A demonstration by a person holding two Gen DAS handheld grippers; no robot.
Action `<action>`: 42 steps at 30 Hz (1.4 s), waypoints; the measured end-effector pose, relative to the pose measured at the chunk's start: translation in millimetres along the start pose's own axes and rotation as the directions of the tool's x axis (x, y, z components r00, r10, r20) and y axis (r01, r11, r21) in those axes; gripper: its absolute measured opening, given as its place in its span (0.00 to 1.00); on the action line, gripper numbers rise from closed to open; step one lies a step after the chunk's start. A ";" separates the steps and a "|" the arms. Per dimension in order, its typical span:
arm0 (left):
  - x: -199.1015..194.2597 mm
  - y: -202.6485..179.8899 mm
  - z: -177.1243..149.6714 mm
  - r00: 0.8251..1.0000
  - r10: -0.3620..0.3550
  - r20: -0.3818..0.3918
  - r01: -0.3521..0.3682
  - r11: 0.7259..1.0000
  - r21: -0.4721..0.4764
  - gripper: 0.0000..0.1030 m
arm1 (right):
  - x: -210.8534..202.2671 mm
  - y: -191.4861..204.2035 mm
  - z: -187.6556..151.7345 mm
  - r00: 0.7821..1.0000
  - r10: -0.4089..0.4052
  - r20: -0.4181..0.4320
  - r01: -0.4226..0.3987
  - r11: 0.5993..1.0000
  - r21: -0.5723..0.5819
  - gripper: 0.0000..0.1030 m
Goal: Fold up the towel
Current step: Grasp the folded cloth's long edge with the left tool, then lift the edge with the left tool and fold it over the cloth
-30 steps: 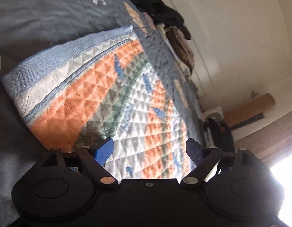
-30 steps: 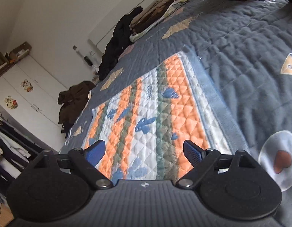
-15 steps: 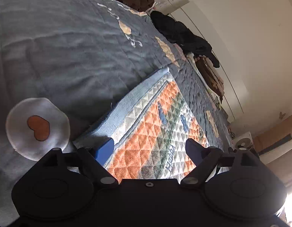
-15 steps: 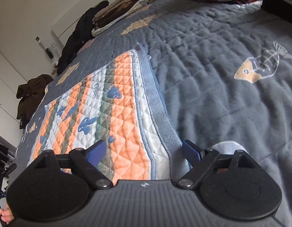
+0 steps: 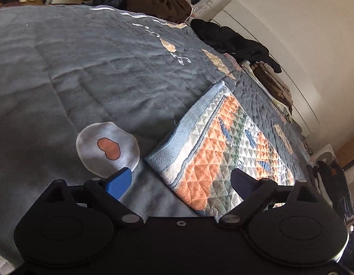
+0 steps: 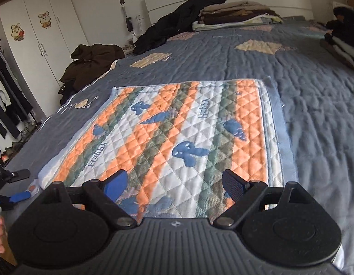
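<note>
Both hands have swung round over the last second, so the right gripper (image 6: 174, 186) now faces the towel (image 6: 177, 135) squarely, the left gripper (image 5: 181, 181) straddles its near corner, fingers spread and empty, towel flat on the bed (image 6: 314, 105), grabbing comes next.
</note>
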State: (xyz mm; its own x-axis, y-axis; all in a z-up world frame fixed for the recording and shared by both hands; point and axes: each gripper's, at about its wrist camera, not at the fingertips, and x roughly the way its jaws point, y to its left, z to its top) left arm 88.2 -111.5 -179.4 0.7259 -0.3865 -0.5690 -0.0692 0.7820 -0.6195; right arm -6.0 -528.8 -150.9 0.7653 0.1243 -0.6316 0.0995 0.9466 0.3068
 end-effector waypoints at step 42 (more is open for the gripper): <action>30.2 -140.9 -46.5 0.986 -0.165 -0.012 0.153 0.884 0.442 0.09 | -50.3 -62.9 4.4 0.996 0.042 0.074 -0.058 0.972 0.227 0.87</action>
State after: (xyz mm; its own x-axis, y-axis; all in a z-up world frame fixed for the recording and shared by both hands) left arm 88.0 -256.1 -134.5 0.7192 -0.5160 -0.4653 0.3527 0.8481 -0.3955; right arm -47.9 -595.9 -135.3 0.8135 0.1417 -0.5641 0.1967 0.8457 0.4961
